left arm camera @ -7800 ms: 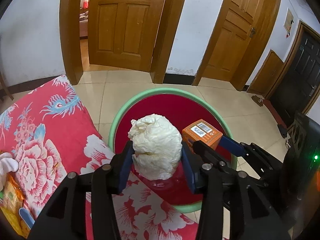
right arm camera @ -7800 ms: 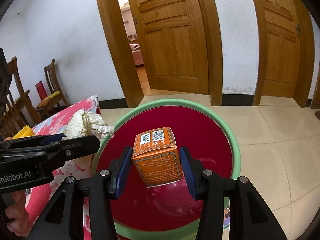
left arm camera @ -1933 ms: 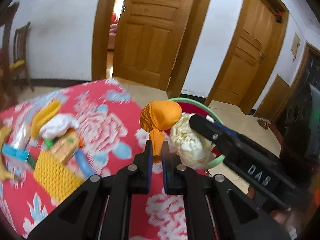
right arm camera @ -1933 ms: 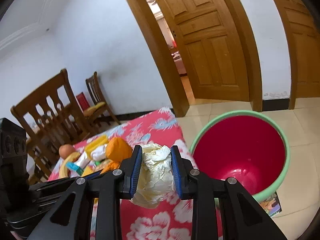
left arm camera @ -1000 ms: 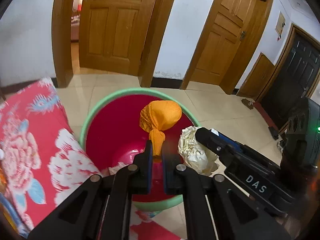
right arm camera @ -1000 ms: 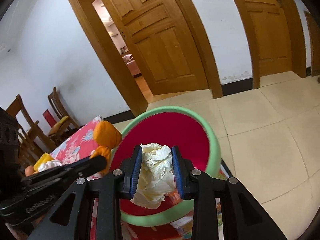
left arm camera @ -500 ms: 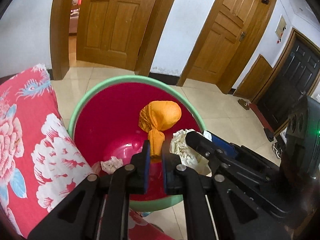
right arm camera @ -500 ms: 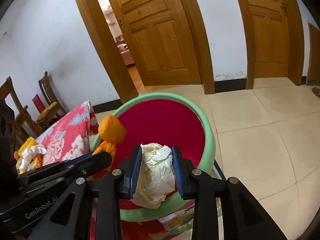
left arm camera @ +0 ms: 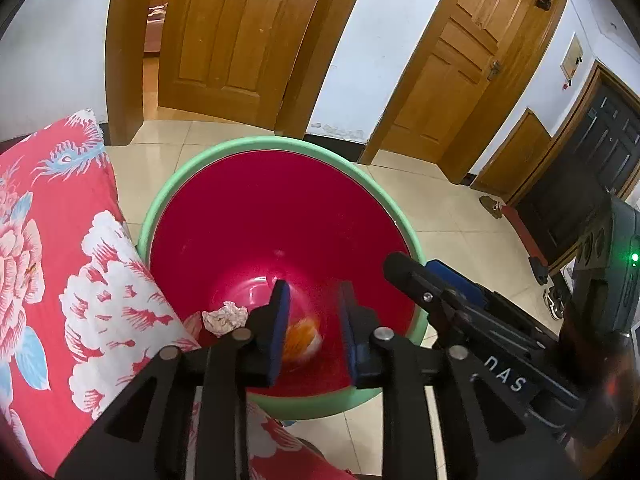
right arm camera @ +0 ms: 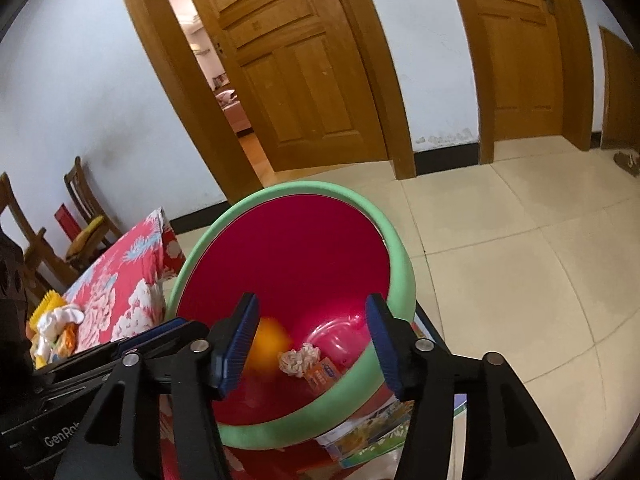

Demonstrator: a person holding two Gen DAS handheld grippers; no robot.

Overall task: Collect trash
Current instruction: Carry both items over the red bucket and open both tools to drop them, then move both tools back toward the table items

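Both tools hang over the red bin (left arm camera: 256, 216) so released trash falls in. The left tool (left arm camera: 312, 320) and right tool (right arm camera: 308, 336) have just been opening, jaws apart and empty. The orange bundle (right arm camera: 266, 342) lies blurred below them.

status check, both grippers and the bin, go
Left gripper and right gripper open over the bin, jaws just opened, nothing between them. Orange bundle blurred inside, paper wad at bottom. Nothing in the way.
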